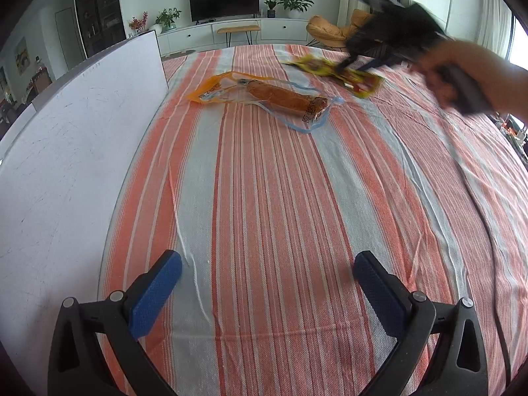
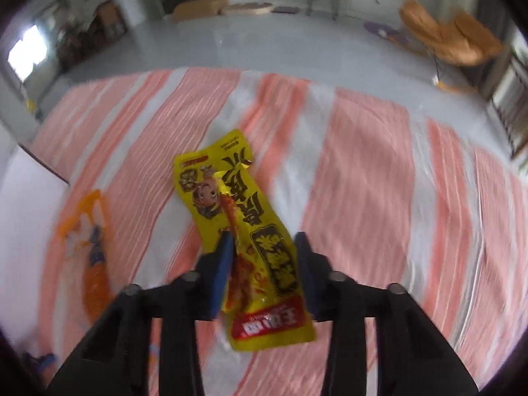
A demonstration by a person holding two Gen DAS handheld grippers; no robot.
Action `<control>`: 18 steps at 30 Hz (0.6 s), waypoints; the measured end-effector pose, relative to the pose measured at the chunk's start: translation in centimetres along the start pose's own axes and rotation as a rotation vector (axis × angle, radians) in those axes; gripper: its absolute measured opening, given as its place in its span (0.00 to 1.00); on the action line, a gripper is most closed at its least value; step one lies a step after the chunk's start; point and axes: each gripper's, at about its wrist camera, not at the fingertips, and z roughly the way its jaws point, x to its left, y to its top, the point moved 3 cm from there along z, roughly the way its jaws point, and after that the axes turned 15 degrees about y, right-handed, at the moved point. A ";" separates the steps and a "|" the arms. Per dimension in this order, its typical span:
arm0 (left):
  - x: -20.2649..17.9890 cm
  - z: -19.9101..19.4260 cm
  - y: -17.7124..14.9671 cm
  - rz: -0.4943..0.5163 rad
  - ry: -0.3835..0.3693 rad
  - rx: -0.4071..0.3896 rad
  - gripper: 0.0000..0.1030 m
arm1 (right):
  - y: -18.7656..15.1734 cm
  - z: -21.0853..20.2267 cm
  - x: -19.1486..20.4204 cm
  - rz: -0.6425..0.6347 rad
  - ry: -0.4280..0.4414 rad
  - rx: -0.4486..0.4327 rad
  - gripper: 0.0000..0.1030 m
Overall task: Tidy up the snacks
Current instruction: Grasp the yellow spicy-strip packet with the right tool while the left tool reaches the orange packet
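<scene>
My right gripper [image 2: 264, 241] is shut on a yellow snack packet [image 2: 250, 231] printed with a cartoon figure; both blue pads press its long edges and the packet creases along its middle. In the left wrist view the same packet [image 1: 330, 72] lies at the far right of the striped cloth, under the blurred right gripper [image 1: 358, 64] and a person's hand [image 1: 478, 76]. A clear packet holding a brown sausage [image 1: 283, 99] lies flat at the middle far side, apart from both grippers; it shows as an orange blur [image 2: 92, 247] to the left. My left gripper [image 1: 267, 264] is open over bare cloth.
An orange and white striped cloth [image 1: 297, 198] covers the table. A white box wall [image 1: 76, 151] stands along the left edge. Beyond the table are a TV cabinet [image 1: 231, 29], potted plants and an orange chair [image 2: 455, 39].
</scene>
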 end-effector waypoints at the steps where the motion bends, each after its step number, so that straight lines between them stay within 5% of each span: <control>1: 0.0 0.0 0.0 0.000 0.000 0.000 1.00 | -1.6 -1.0 -0.8 0.034 0.008 -0.008 0.35; 4: 0.0 0.0 0.0 0.002 -0.002 0.000 1.00 | -6.6 -4.0 -1.8 0.091 0.032 -0.039 0.35; 7: 0.1 0.5 1.1 0.015 -0.022 0.085 1.00 | -13.6 -7.3 -2.0 0.152 0.080 -0.084 0.35; 13: 2.2 5.2 9.5 -0.393 -0.231 0.304 1.00 | -22.4 -11.2 -0.6 0.124 0.066 -0.179 0.36; 18: 1.9 10.1 15.5 -0.513 -0.058 0.323 1.00 | -23.1 -10.6 0.1 0.109 0.051 -0.243 0.37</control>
